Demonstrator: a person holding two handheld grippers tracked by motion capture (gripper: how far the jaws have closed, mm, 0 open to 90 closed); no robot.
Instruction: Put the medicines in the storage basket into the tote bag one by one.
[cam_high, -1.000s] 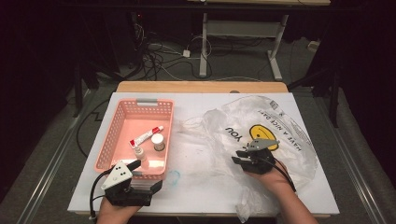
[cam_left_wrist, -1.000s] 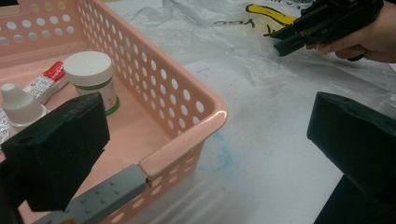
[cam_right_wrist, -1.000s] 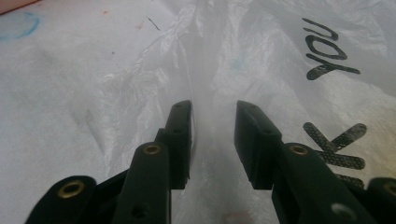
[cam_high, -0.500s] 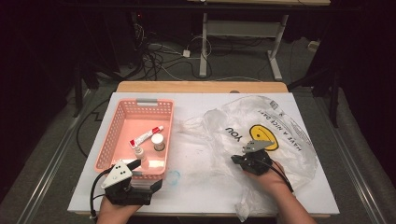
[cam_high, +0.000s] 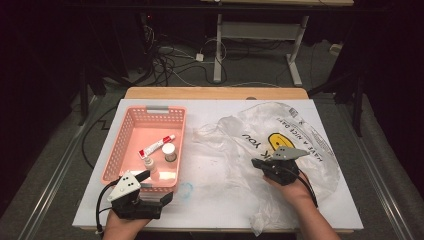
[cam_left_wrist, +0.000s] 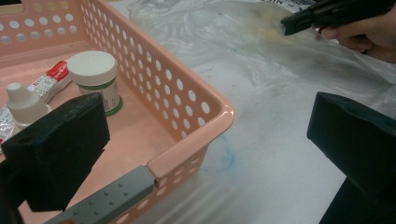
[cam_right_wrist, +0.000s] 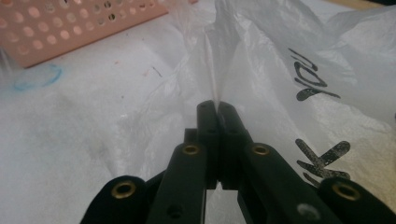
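A clear plastic bag (cam_high: 280, 135) with a yellow smiley and black print lies crumpled on the right of the white table. My right gripper (cam_high: 256, 163) is at its left part, shut on a raised fold of the bag (cam_right_wrist: 280, 56), which the pads (cam_right_wrist: 217, 105) pinch upright. A pink perforated basket (cam_high: 125, 145) on the left holds a red-and-white tube (cam_high: 156, 146), a white-capped jar (cam_high: 169, 151) and a small dropper bottle (cam_high: 148, 164). My left gripper (cam_high: 156, 186) is open, its jaws straddling the basket's near right corner (cam_left_wrist: 187, 154).
A blue scribbled ring (cam_high: 186, 189) marks the table between basket and bag. The bag's loose edge reaches toward the table's front edge (cam_high: 260, 225). Cables and desk legs lie on the floor beyond the table's far side.
The right gripper has edged slightly left and away from me on the bag. The left gripper and the basket's contents have not moved.
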